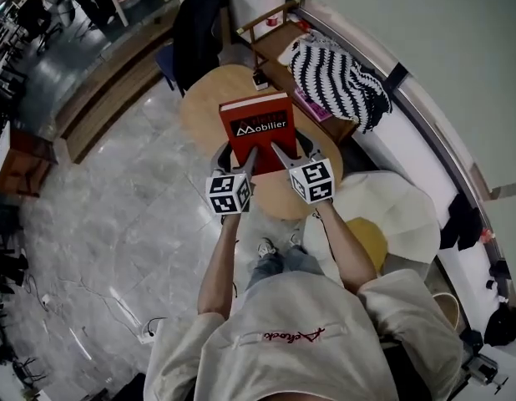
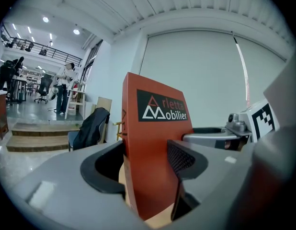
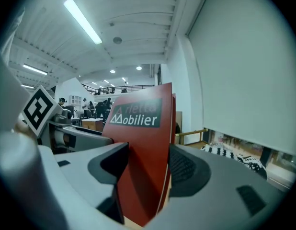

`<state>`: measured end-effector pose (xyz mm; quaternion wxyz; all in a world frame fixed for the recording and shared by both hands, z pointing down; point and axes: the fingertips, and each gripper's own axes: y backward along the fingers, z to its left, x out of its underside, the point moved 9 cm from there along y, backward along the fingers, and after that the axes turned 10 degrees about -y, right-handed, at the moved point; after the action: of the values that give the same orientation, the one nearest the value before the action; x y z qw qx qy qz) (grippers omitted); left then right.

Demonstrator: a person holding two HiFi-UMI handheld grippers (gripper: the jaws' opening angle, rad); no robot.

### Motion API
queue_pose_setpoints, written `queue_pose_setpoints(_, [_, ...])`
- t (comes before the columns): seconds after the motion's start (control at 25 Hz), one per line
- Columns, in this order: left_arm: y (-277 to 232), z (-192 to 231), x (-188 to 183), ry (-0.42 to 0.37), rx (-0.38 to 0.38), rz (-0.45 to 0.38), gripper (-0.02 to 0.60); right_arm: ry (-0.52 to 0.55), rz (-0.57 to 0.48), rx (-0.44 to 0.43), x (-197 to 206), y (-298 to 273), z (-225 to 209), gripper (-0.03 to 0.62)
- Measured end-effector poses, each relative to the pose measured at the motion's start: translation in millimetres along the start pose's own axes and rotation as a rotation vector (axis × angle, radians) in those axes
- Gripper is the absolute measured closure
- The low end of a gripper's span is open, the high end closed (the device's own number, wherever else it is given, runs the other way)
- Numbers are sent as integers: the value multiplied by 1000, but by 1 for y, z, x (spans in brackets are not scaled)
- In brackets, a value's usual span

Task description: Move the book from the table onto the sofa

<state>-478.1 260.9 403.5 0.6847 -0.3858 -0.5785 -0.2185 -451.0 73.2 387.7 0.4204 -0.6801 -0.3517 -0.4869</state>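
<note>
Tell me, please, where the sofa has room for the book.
The sofa looks bare at its far end, between the wooden armrest and the striped blanket; the book might fit there. The near end is crowded by the blanket and a pink thing.

Matt red book (image 1: 258,132), wooden table (image 1: 204,111)

The book (image 1: 258,128) at centre frame is brick red, with a black label lettered in white and red. The round worktop (image 1: 204,107) under it is pale wood. At upper right, a blanket (image 1: 337,78) is striped black and white. The left hand-held gripper (image 1: 250,159) and right hand-held gripper (image 1: 280,153) are grey, and their cubes carry black-and-white square markers. The floor (image 1: 133,207) at left is veined grey marble.
</note>
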Motion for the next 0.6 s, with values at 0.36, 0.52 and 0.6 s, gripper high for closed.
queue_pose_setpoints(0.36, [15, 3, -65, -62, -12, -104, 293, 65, -114, 7, -63, 11, 14, 327])
queue_pose_setpoints(0.52, [25, 0, -83, -85, -14, -144, 293, 84, -155, 11, -80, 21, 21, 327])
queue_pose_setpoints(0.6, [31, 1, -90, -100, -13, -158, 293, 92, -174, 14, -87, 25, 26, 329])
